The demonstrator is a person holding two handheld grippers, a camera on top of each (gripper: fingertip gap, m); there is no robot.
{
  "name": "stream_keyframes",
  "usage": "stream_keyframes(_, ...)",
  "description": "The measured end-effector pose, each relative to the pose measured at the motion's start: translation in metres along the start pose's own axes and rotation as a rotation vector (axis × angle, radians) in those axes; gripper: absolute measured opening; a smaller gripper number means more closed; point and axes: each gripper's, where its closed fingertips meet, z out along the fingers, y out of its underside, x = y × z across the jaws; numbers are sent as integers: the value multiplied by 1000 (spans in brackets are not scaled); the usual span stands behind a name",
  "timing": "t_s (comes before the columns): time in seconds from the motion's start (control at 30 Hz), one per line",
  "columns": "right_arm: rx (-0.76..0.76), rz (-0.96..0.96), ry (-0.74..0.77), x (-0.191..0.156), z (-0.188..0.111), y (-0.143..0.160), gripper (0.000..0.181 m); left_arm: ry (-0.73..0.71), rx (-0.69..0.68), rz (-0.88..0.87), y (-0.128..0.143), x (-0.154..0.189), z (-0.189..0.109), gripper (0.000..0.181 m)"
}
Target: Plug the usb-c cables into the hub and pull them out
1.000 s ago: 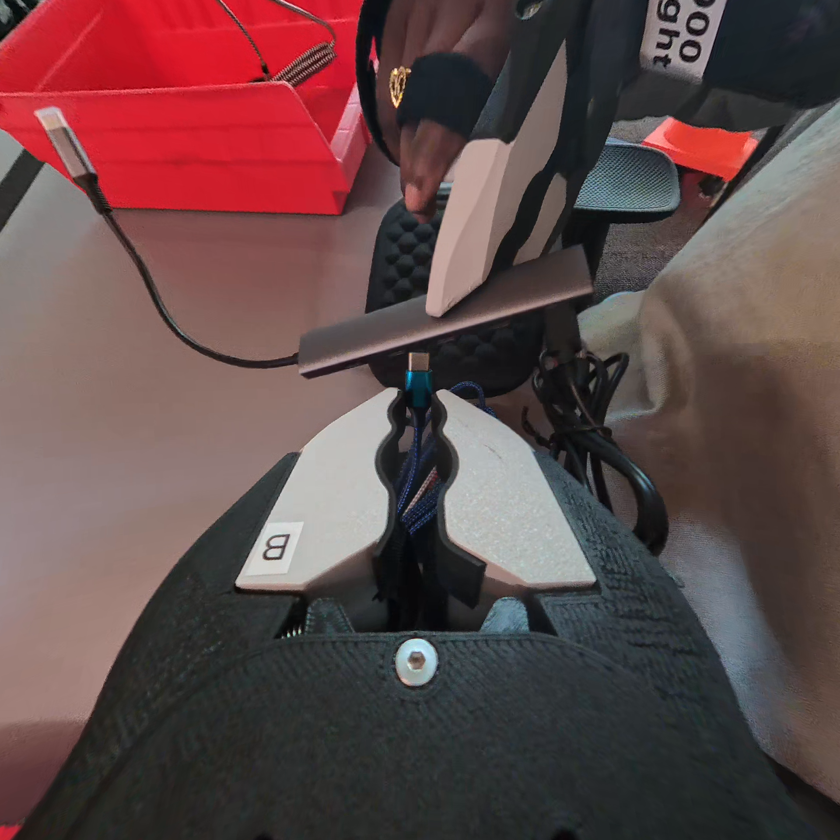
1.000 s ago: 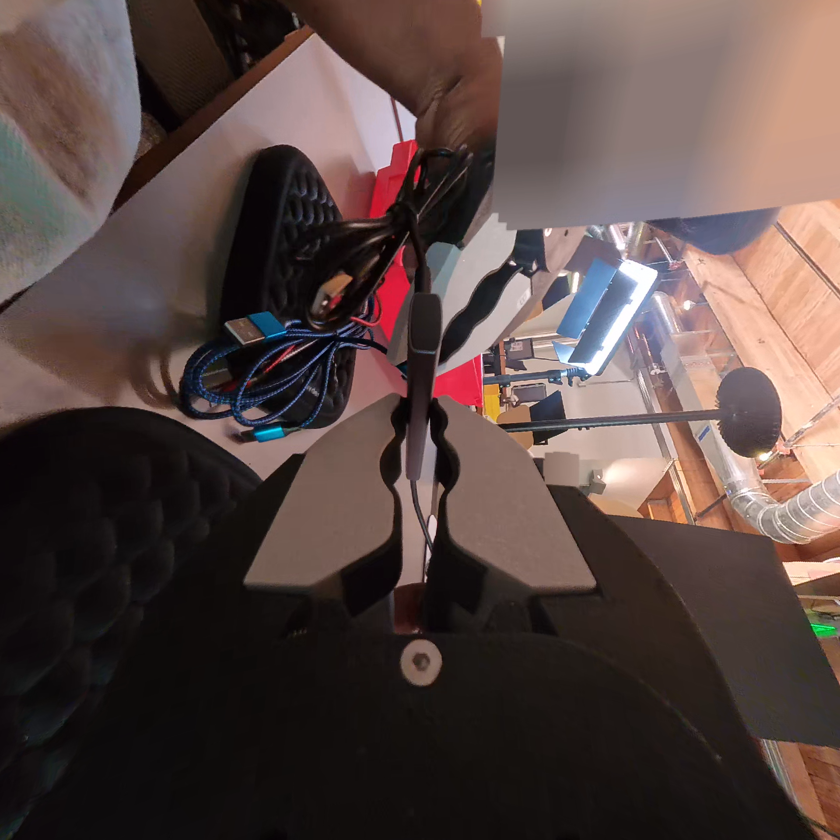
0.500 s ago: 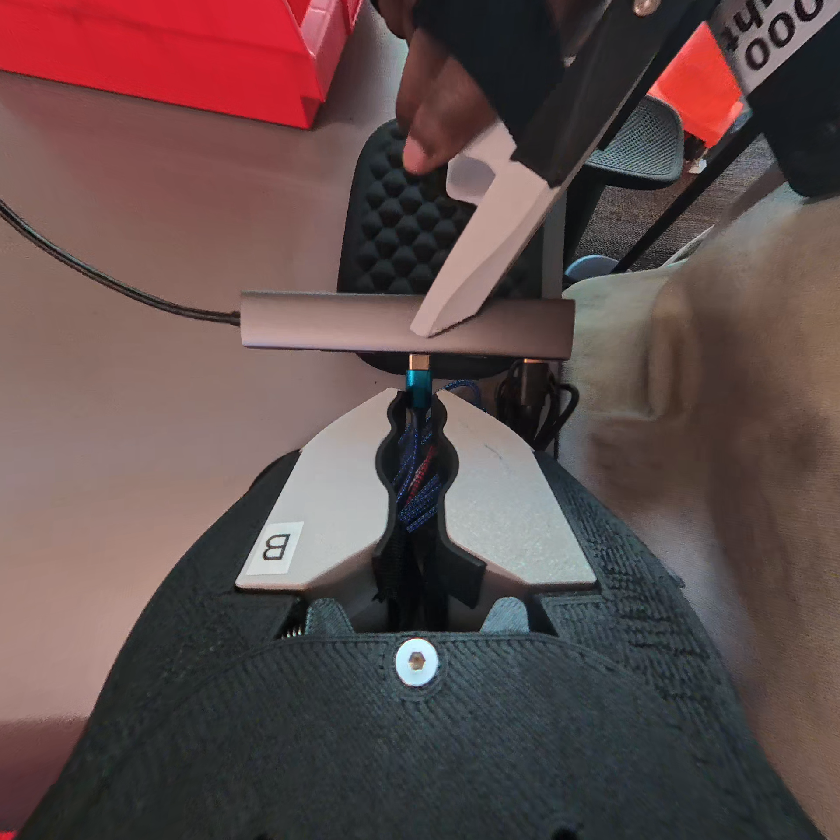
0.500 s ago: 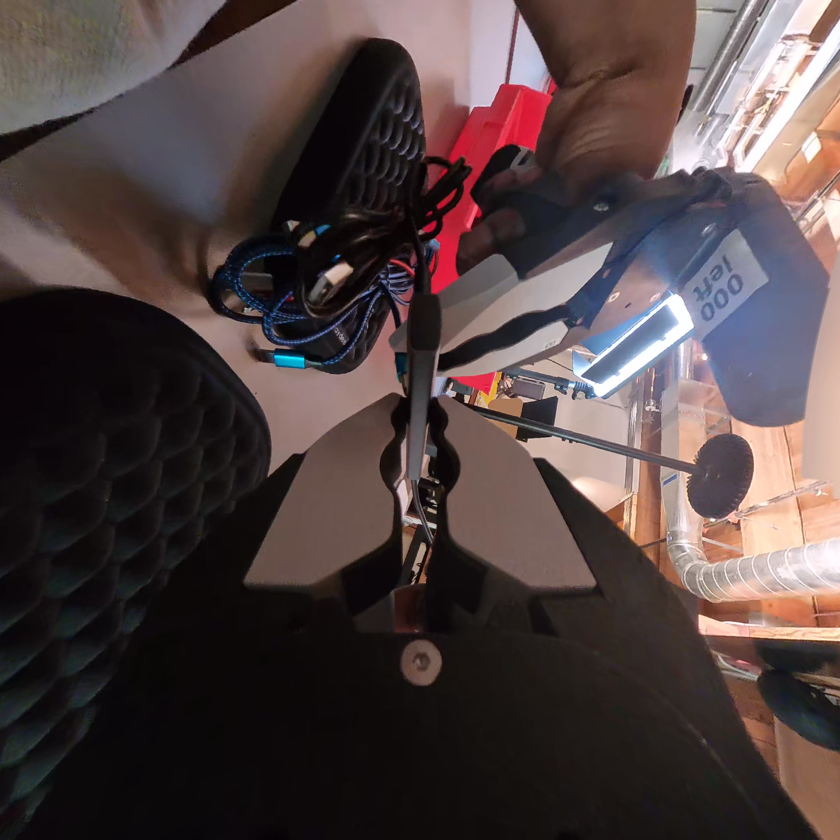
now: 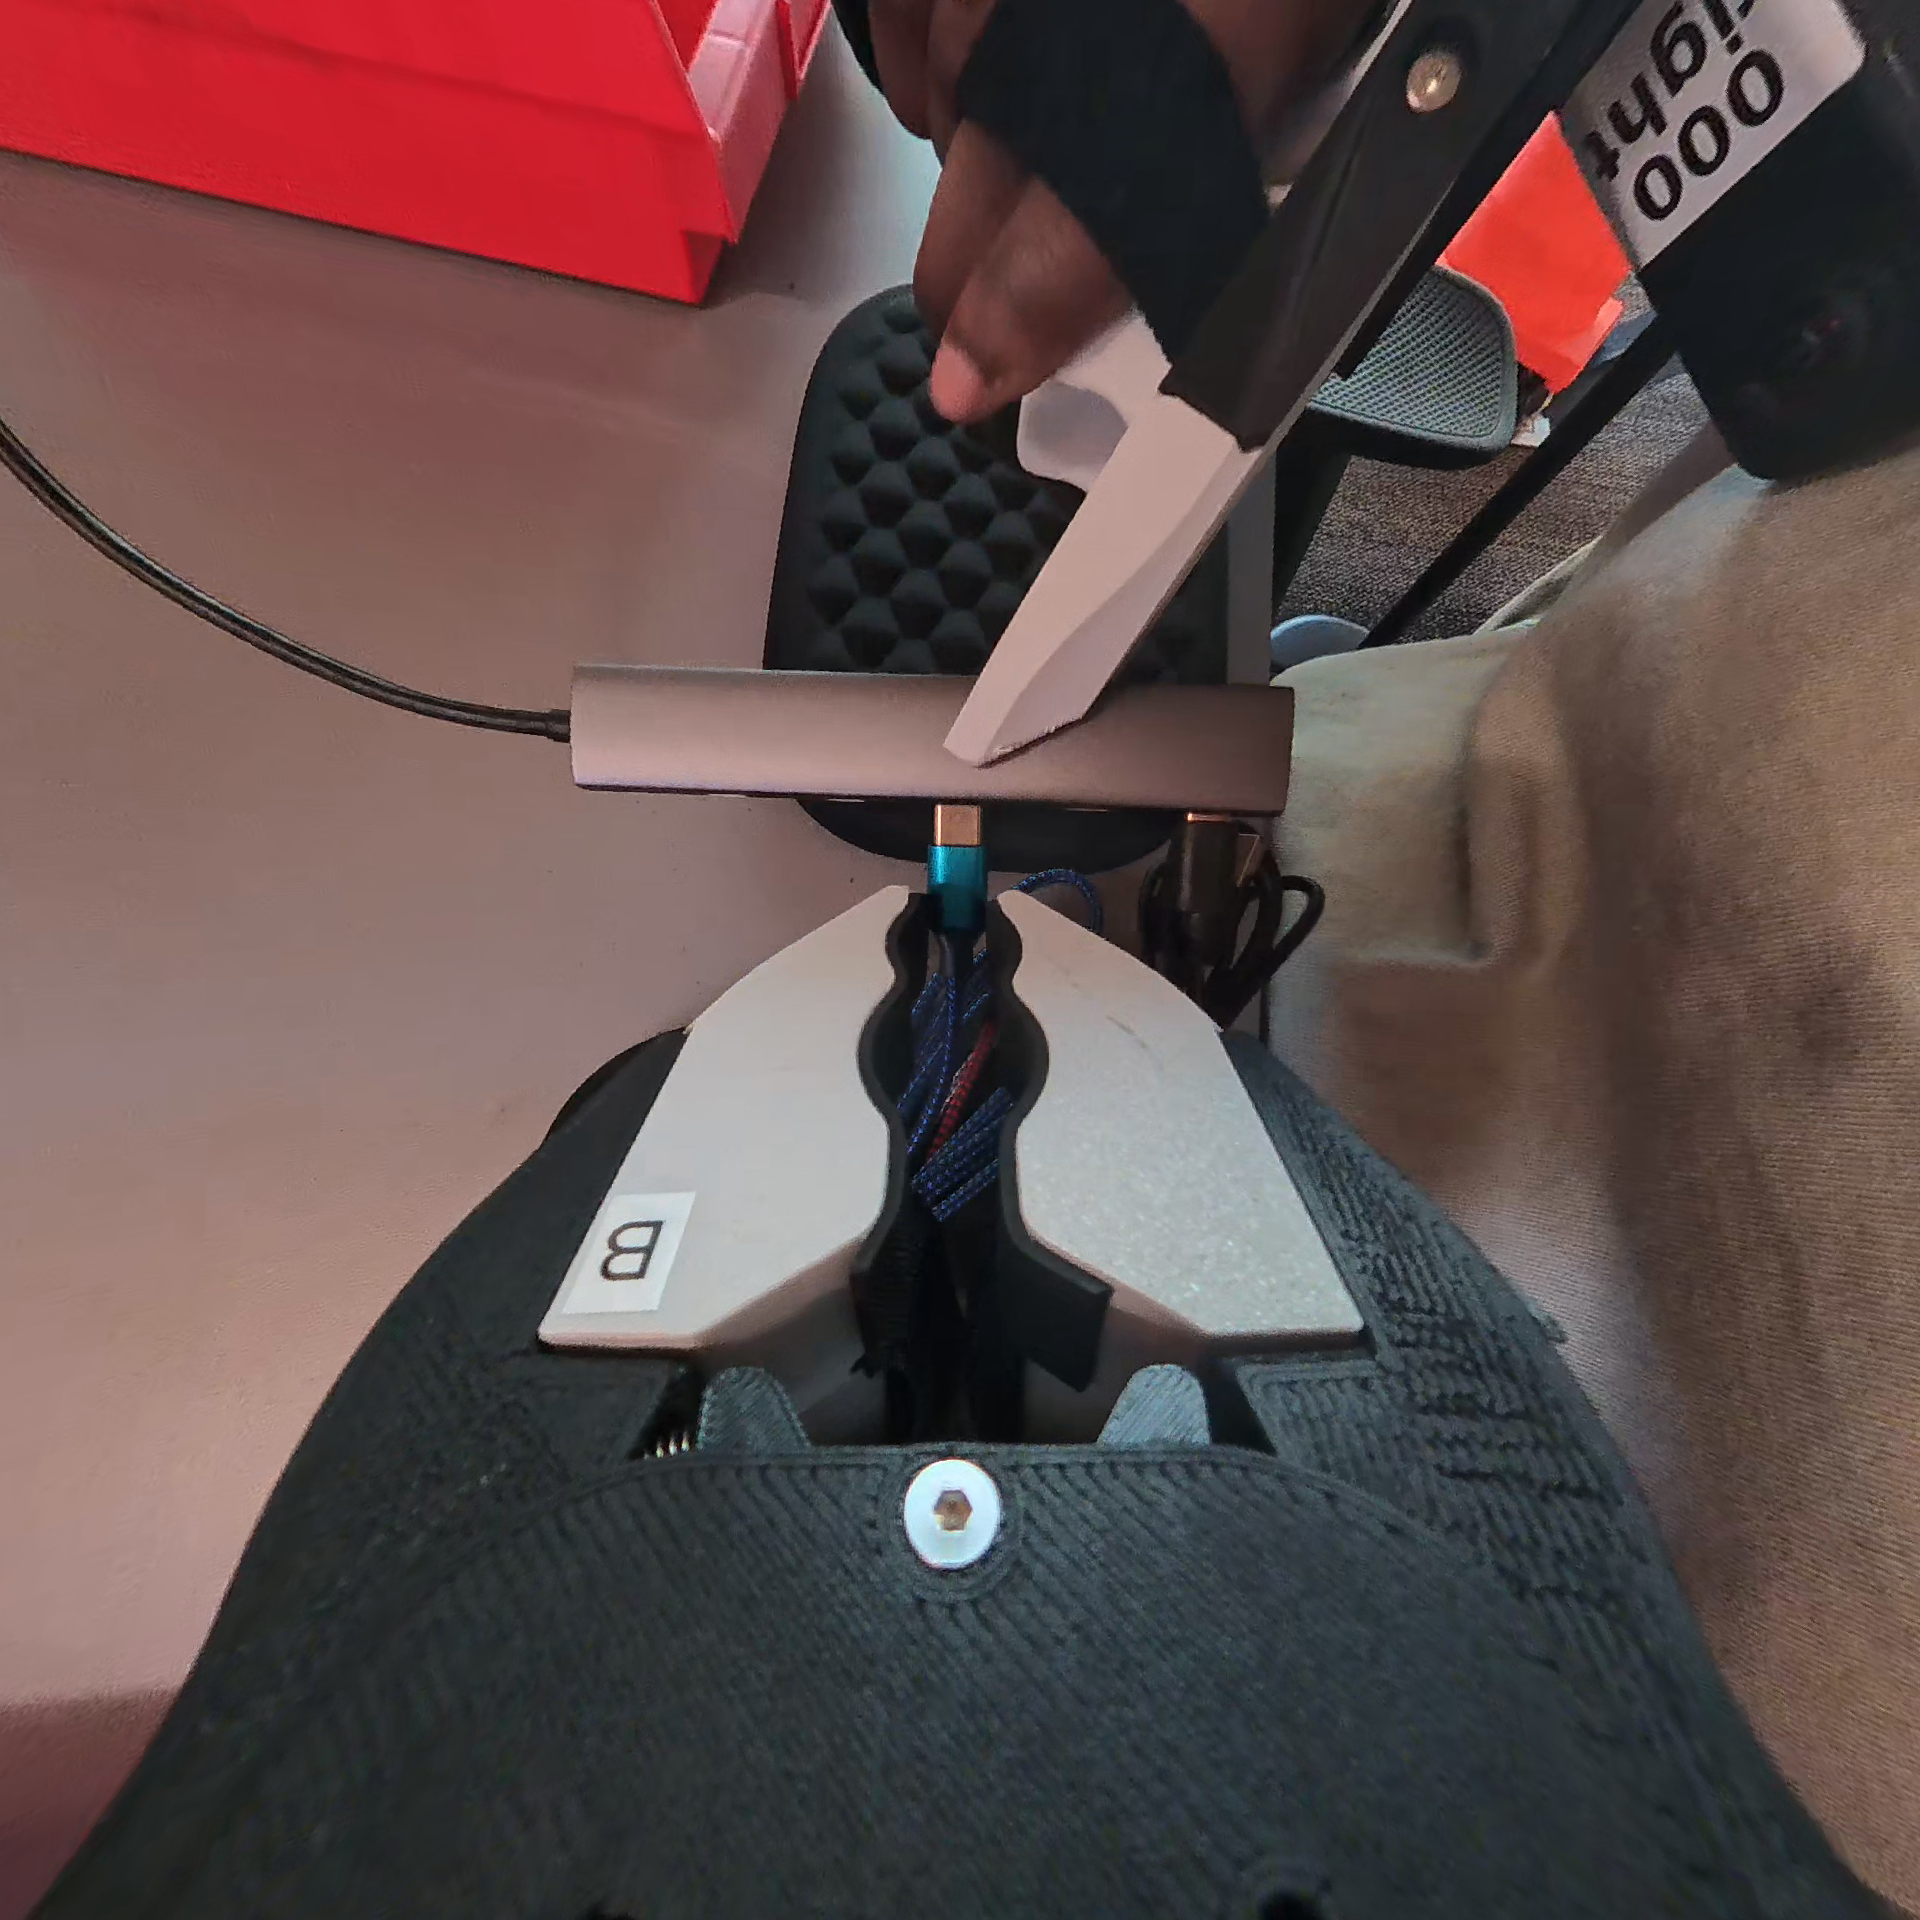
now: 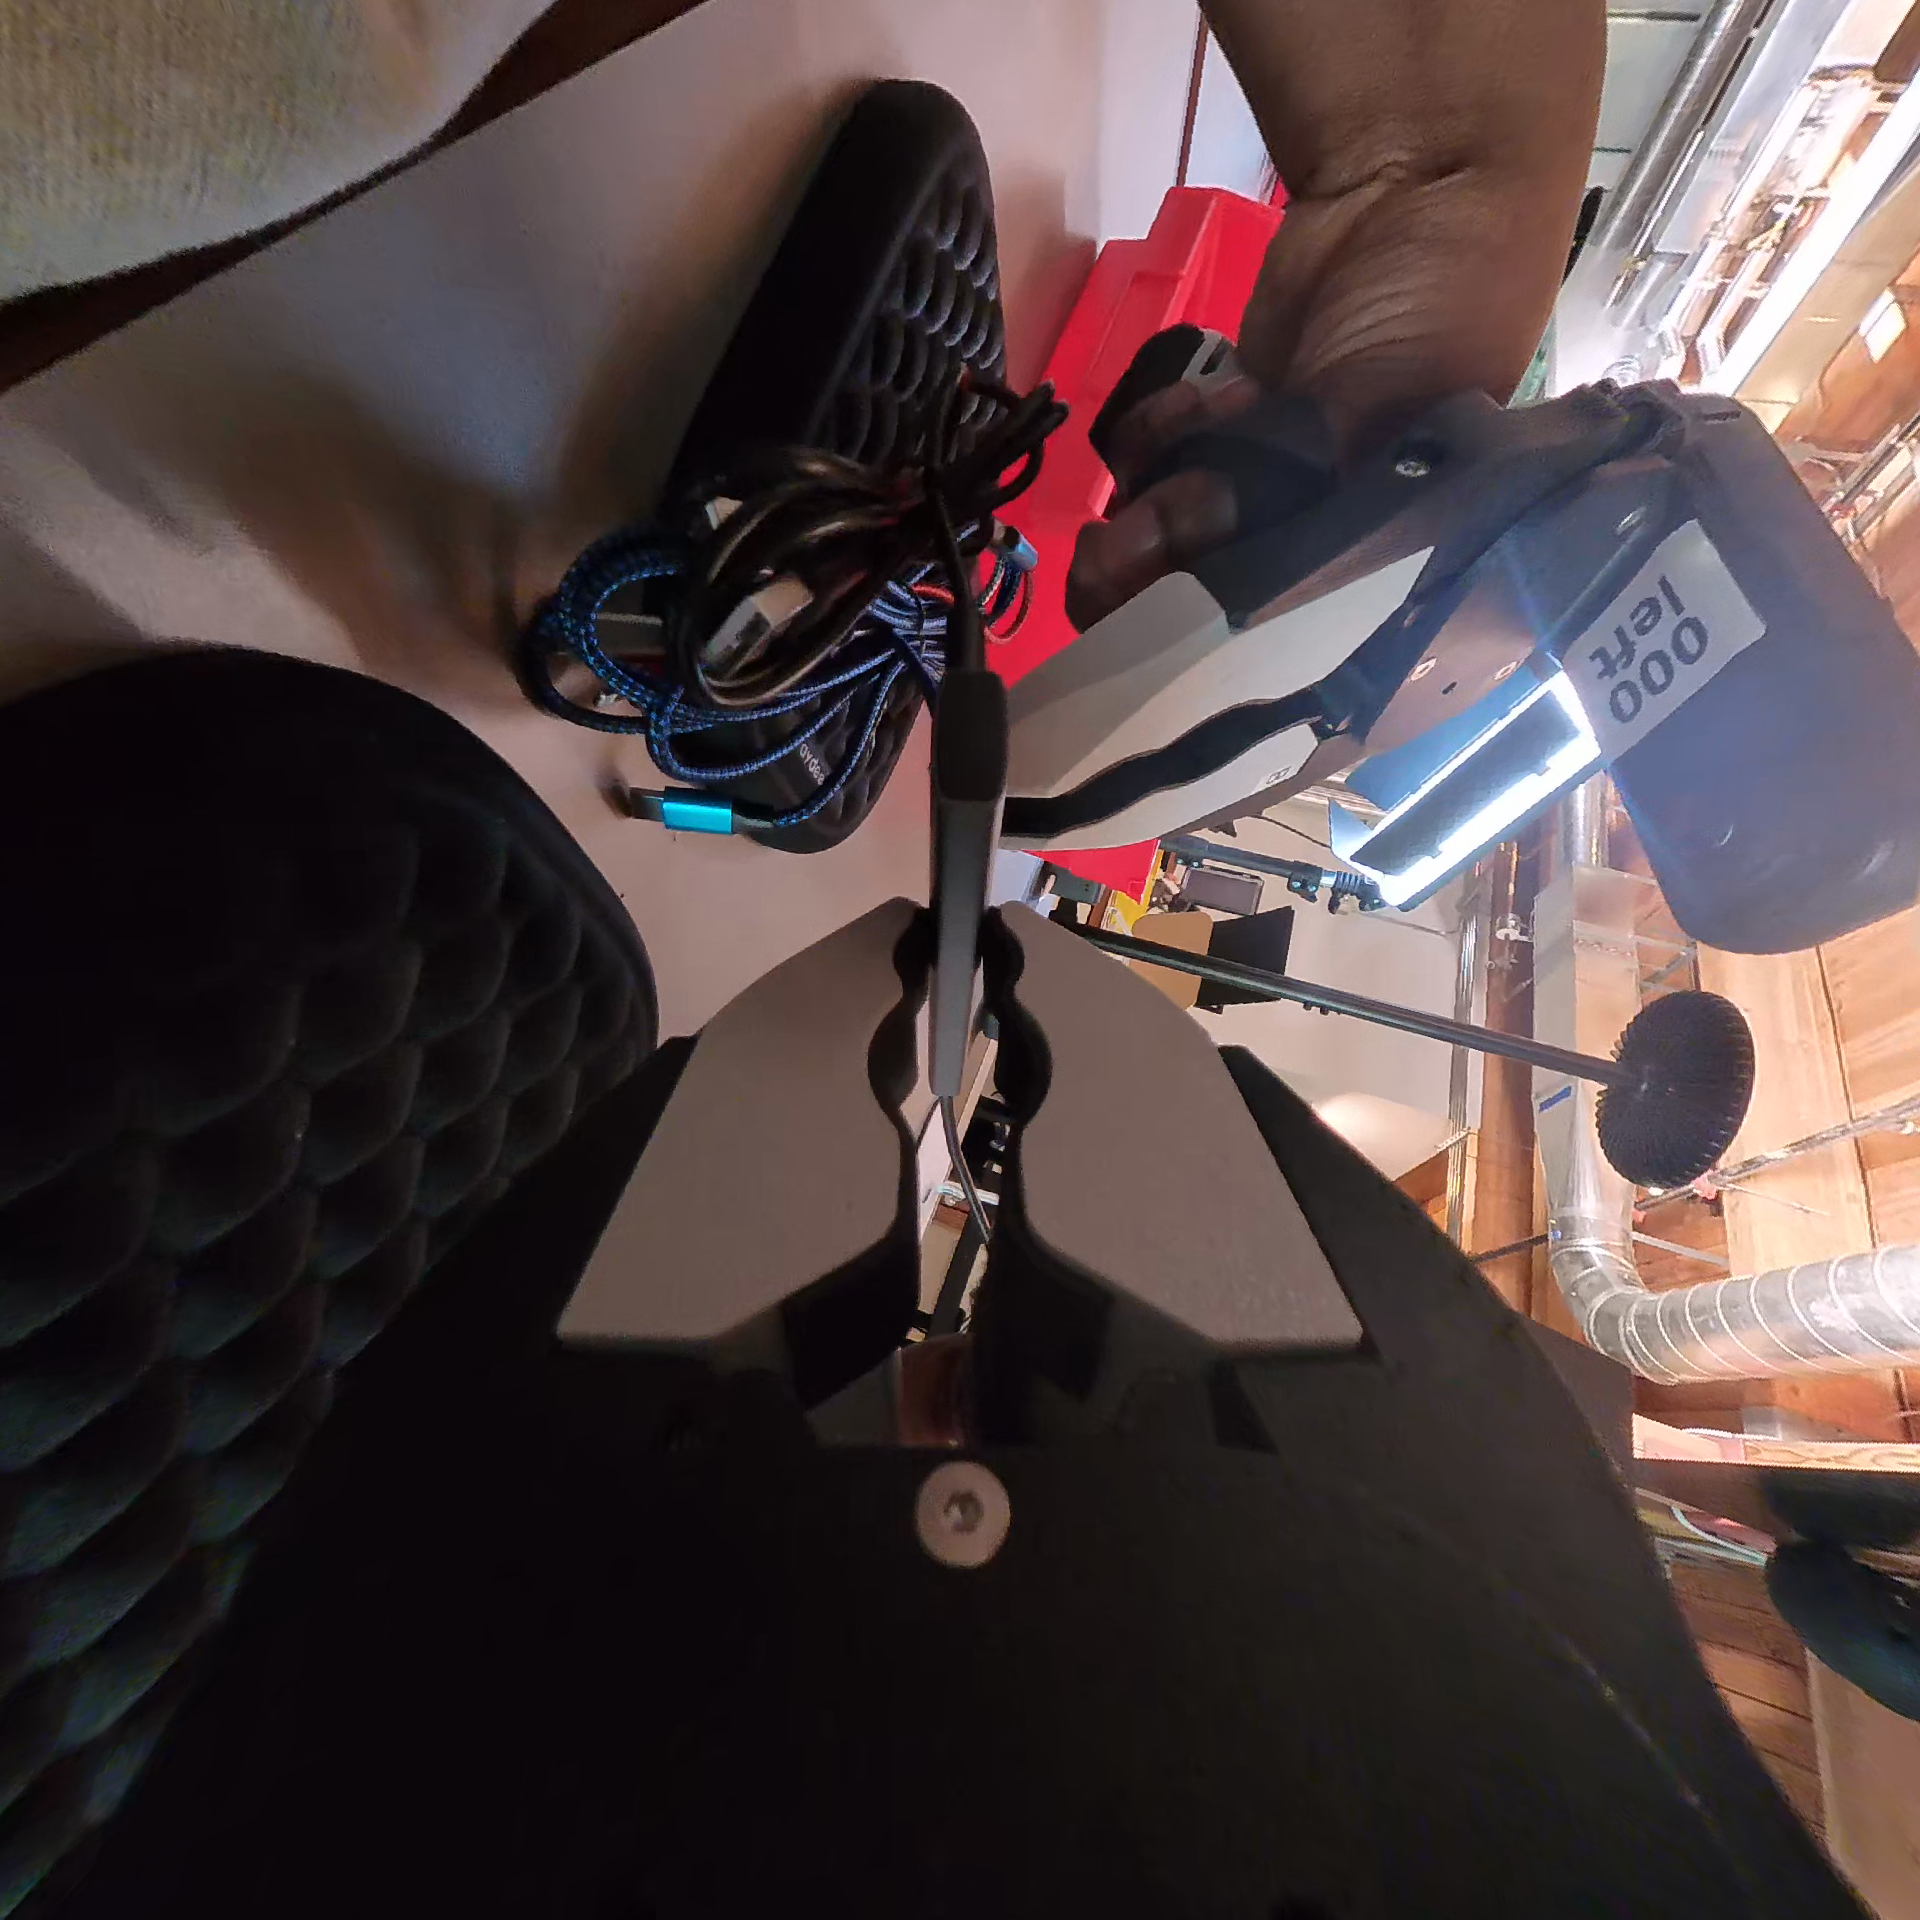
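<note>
The left gripper [image 5: 954,914], two pale grey wedge-shaped fingers with wavy black inner pads on a black ribbed printed body, is closed tight on the blue-and-black braided usb-c cable [image 5: 951,1081]; the cable's teal metal plug [image 5: 954,871] sticks out past the fingertips, and its bare silver tip sits right at the lower edge of the slim dark grey aluminium hub [image 5: 790,727], though whether it is seated in a port cannot be told. The right gripper [image 6: 954,940], of the same grey-and-black build, is clamped on that hub edge-on, the flat bar passing between its pads with the hub's thin black lead [image 6: 961,1153] trailing back through the gap. The hub is held level above the smooth pale grey tabletop [image 5: 312,935]. Beneath it lies a black oval pad with a dimpled honeycomb surface [image 5: 914,540], and on this pad rests a tangle of other braided blue and plain black cables [image 6: 769,644]. A glossy red plastic bin [image 5: 416,125] stands farther back on the table.
</note>
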Motion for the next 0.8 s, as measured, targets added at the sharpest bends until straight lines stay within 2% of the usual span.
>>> stream_keyframes(0.43,31,-11,-31,-6,3,-4,9,64,-2,31,3,2,6,9)
stream_keyframes(0.8,90,62,-15,-13,7,-7,8,126,106,24,4,2,11,7)
